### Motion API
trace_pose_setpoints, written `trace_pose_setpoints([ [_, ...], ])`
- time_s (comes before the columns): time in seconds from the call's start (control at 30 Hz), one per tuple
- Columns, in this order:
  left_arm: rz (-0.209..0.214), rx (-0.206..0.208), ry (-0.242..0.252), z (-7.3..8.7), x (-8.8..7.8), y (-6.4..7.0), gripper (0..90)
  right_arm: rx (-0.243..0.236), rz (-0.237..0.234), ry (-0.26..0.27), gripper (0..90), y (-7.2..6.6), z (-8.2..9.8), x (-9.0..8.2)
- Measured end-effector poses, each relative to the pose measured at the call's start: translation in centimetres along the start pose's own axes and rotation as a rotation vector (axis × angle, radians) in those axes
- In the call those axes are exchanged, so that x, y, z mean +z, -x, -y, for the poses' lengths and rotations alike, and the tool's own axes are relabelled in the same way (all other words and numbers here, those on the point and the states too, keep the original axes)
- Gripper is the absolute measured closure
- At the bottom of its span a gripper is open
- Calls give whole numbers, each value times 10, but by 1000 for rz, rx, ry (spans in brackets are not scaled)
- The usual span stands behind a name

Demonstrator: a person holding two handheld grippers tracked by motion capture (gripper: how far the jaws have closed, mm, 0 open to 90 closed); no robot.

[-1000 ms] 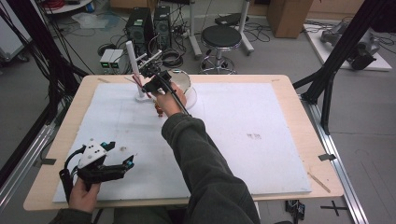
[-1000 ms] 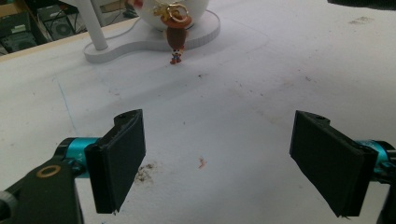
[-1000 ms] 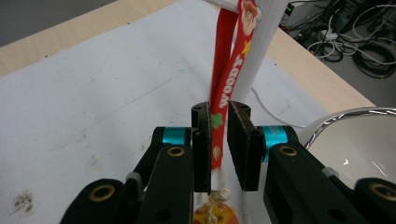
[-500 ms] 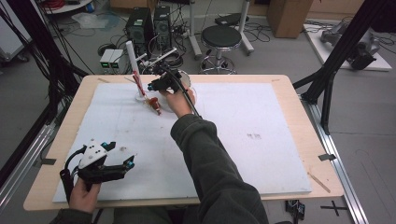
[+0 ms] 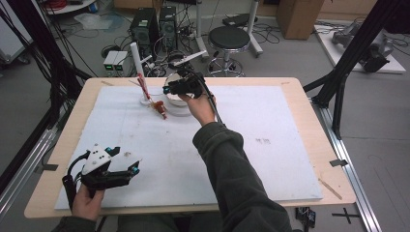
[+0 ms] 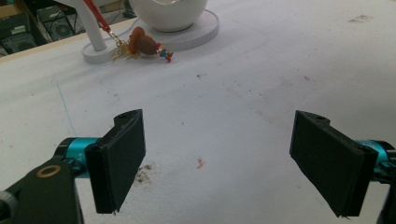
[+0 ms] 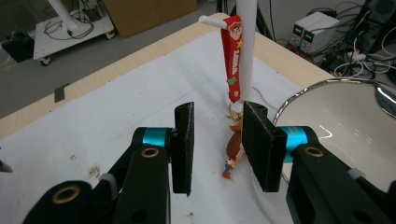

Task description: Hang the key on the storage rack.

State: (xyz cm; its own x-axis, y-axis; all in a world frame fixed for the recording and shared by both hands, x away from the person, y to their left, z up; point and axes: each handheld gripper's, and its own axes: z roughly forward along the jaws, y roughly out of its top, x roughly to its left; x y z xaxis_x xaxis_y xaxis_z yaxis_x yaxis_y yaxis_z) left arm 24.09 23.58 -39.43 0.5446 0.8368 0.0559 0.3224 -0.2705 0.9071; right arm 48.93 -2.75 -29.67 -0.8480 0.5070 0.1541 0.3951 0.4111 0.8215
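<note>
My right gripper hovers near the table's far edge, its jaws just having been opening, with nothing pinched between them. The keychain hangs by its red strap from the white stand's peg, its figure resting on the mat beside the white bowl. My left gripper sits wide open and empty near the table's front left corner.

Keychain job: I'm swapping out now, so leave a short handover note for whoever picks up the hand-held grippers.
Left hand-held gripper: open, empty, low over the mat's near left corner.
Right hand-held gripper: jaws have just been opening, nothing between them, above the keychain.
Keychain: red strap hooked on the white stand's peg, figure charm resting on the mat beside the round mirror.
Done: strap hung and let go.
Left: draw the right hand clear.
</note>
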Motion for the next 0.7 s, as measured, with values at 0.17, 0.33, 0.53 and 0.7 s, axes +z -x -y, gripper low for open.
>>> trace_pose_setpoints([
  [0.17,6,0,-4,0,1,0,187,30,-20,38,606,9,14,-15],
  [0.33,2,2,-4,0,1,0,187,47,-33,56,563,13,29,-27],
  [0.53,1,-3,-2,0,1,1,187,58,-33,94,519,17,38,-42],
  [0.7,0,-1,-8,1,1,0,187,61,-42,113,486,18,43,-52],
])
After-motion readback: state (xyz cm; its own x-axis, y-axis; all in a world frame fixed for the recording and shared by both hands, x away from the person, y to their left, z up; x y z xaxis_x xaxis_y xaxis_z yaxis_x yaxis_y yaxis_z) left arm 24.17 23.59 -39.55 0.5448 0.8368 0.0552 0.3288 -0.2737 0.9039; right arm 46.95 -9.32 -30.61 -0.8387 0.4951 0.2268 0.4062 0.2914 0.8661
